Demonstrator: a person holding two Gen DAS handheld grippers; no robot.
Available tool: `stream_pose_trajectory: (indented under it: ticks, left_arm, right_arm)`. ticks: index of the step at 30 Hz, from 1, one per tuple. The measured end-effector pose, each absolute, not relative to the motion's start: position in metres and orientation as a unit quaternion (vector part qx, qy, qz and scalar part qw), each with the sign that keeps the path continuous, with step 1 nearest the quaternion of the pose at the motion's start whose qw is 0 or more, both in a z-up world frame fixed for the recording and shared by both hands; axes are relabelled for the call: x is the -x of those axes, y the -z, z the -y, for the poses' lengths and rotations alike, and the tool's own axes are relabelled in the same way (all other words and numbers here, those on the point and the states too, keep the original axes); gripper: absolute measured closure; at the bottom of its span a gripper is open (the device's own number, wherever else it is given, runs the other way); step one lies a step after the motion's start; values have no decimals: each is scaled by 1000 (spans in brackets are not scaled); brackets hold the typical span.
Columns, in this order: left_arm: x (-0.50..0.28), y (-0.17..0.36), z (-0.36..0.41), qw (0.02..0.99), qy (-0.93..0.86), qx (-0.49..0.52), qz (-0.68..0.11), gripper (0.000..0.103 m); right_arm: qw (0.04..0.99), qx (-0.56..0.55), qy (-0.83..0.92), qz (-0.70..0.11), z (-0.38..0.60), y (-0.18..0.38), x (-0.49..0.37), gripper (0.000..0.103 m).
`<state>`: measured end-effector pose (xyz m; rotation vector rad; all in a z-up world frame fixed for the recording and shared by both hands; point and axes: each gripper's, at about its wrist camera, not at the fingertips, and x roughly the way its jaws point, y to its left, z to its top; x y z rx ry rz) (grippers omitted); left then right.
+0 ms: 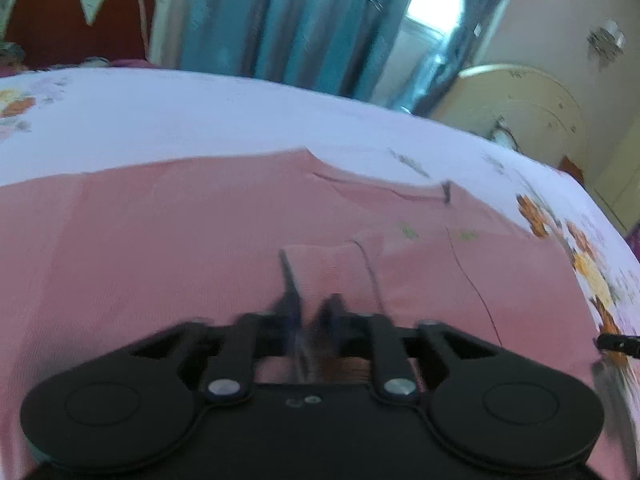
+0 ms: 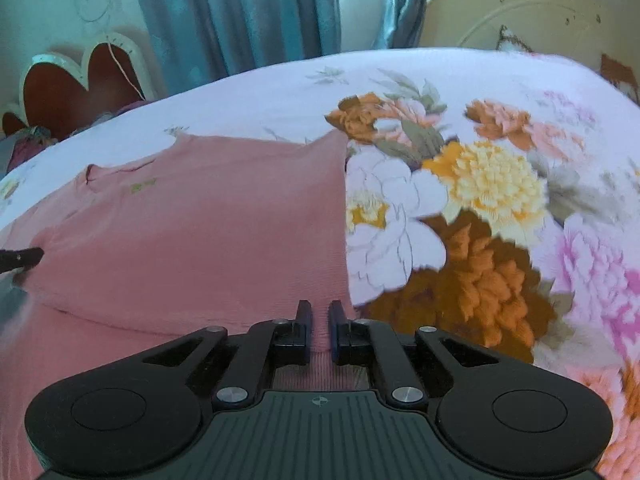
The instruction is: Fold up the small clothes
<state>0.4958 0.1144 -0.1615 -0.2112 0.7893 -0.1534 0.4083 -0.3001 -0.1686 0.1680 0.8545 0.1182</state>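
A pink ribbed garment point(image 1: 180, 248) lies spread on the flowered bed sheet point(image 1: 200, 112), with its neckline toward the far side. My left gripper point(image 1: 310, 306) is blurred and low over the cloth. Its fingers stand a little apart, and a raised flap of the pink fabric lies between and just ahead of them. In the right wrist view the pink garment point(image 2: 208, 220) has a folded layer on top. My right gripper point(image 2: 320, 314) is at its near right edge, the jaws nearly together with pink cloth pinched in the narrow gap. The left gripper's finger point(image 2: 24, 258) shows at the left edge.
The bed sheet point(image 2: 480, 200) carries large orange, yellow and pink flowers to the right of the garment. Beyond the bed stand a heart-shaped frame point(image 1: 80, 20), teal curtains point(image 1: 288, 20) and a cream headboard point(image 2: 520, 12). The right gripper's tip point(image 1: 616, 344) shows at the edge.
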Motion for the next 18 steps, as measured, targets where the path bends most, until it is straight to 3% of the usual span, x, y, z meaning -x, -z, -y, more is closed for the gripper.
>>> stream_pose_trajectory:
  ticks: [5,9,11,13,15,18]
  left_arm:
    - [-503,141,-93,937,81,92,-329,73]
    - [-523,146,-38,921,142,36,-360,58]
    - [-529,154,-28,917,151,19,-369,58]
    - [-531,161,-38,916,144,29,-373,61]
    - [-533,164,-55,916,144,46,-372,76]
    - [-539,163,-66,916,142,52,-373,79]
  right_arm:
    - [912,-113,-86,-385,275,162,-447,95]
    - [894,-75,-185,-401,212,170,-479,95]
    - [889,-37,-222,-400,189,175,-481,95]
    - [893,-24,-215,-395,194,176,-487,95]
    - [908,-27,-142,-393,226,179,-502,95]
    - [914,-66,-23,-399,288,182,-533,95]
